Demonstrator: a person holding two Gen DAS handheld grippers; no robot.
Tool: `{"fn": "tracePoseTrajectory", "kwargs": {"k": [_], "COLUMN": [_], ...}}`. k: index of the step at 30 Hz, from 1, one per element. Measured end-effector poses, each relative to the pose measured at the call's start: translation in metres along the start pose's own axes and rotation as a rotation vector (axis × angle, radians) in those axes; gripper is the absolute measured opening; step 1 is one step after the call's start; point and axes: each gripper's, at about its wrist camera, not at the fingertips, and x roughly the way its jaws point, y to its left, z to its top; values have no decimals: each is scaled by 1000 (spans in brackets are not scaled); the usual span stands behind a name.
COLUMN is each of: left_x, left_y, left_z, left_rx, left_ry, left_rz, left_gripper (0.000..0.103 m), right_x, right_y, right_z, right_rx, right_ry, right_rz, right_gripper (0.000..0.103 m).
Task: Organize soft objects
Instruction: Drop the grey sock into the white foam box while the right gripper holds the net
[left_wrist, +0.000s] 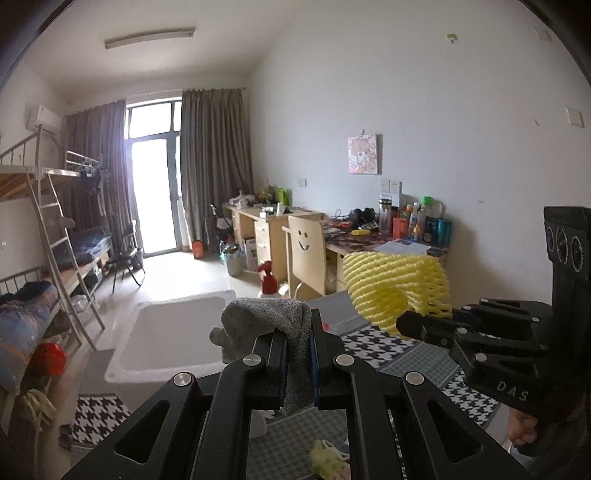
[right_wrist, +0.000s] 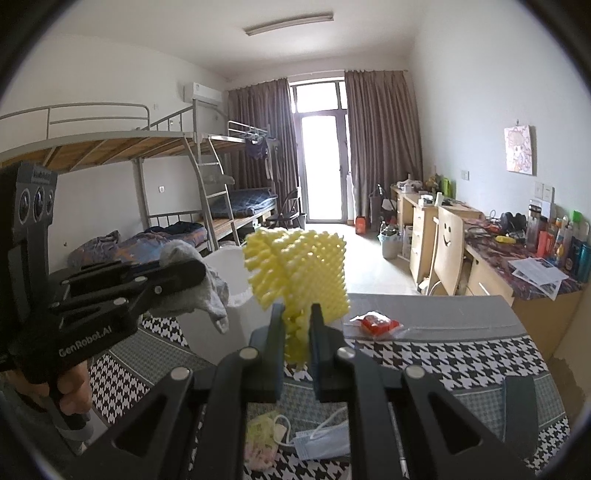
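My left gripper (left_wrist: 298, 325) is shut on a grey sock (left_wrist: 266, 317), held up above the table beside a white bin (left_wrist: 162, 332). It also shows in the right wrist view (right_wrist: 195, 273) with the sock (right_wrist: 199, 288) drooping from it. My right gripper (right_wrist: 297, 317) is shut on a yellow foam net (right_wrist: 299, 266), held up over the table. In the left wrist view the right gripper (left_wrist: 410, 321) and the foam net (left_wrist: 395, 284) are at the right.
A houndstooth cloth covers the table (right_wrist: 424, 354). On it lie a red packet (right_wrist: 376, 323), a blue face mask (right_wrist: 325, 439) and a pale floral item (right_wrist: 262, 439). The white bin (right_wrist: 221, 332) stands at the table's left. Bunk beds, desks and a chair stand behind.
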Motion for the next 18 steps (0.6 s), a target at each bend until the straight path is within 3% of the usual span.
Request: {"fn": "tracePoseTrajectory", "kwargs": {"k": [10,18], "left_x": [6,18], "left_y": [7,24], "left_z": [17,26], "left_rx": [2,-3], "left_ry": [-21,-19], "left_rz": [17,83], "left_gripper": [10,10], "right_x": [8,18], "right_y": [1,6], "right_z": [9,22], "right_rx": [-11,-32], "right_ry": [-8,0], "right_rz": [15,27], "right_gripper": [15,15]}}
